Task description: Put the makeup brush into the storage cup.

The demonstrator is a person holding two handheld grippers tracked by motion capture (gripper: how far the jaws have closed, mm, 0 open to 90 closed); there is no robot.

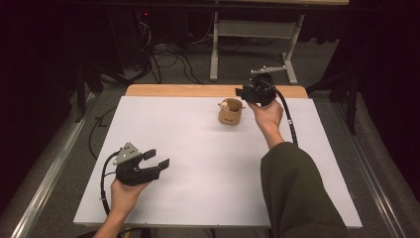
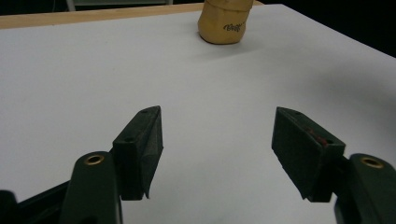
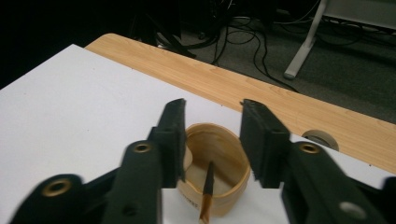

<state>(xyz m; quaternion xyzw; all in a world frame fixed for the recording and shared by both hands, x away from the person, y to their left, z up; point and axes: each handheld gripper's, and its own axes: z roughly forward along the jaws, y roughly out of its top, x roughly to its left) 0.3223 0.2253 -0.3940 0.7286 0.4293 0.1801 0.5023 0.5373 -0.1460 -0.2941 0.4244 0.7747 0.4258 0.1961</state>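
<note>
A small tan wooden cup (image 1: 231,115) stands near the far edge of the white board (image 1: 198,163). In the right gripper view the cup (image 3: 219,154) holds a thin stick with a dark tip (image 3: 208,186) leaning inside it. My right gripper (image 3: 212,107) hovers just over the cup's rim, jaws apart, with nothing pressed between its pads; in the high view the right gripper (image 1: 243,93) sits at the cup's far right. My left gripper (image 1: 157,158) rests open near the front left, aimed at the distant cup (image 2: 223,23), its jaws (image 2: 217,112) holding nothing.
The white board lies on a wooden tabletop (image 1: 188,90) whose strip shows along the far edge, with a round grommet (image 3: 320,136) in it. Beyond it are floor cables (image 1: 168,59) and a white desk frame (image 1: 257,29). A metal rail (image 1: 49,173) runs along the left.
</note>
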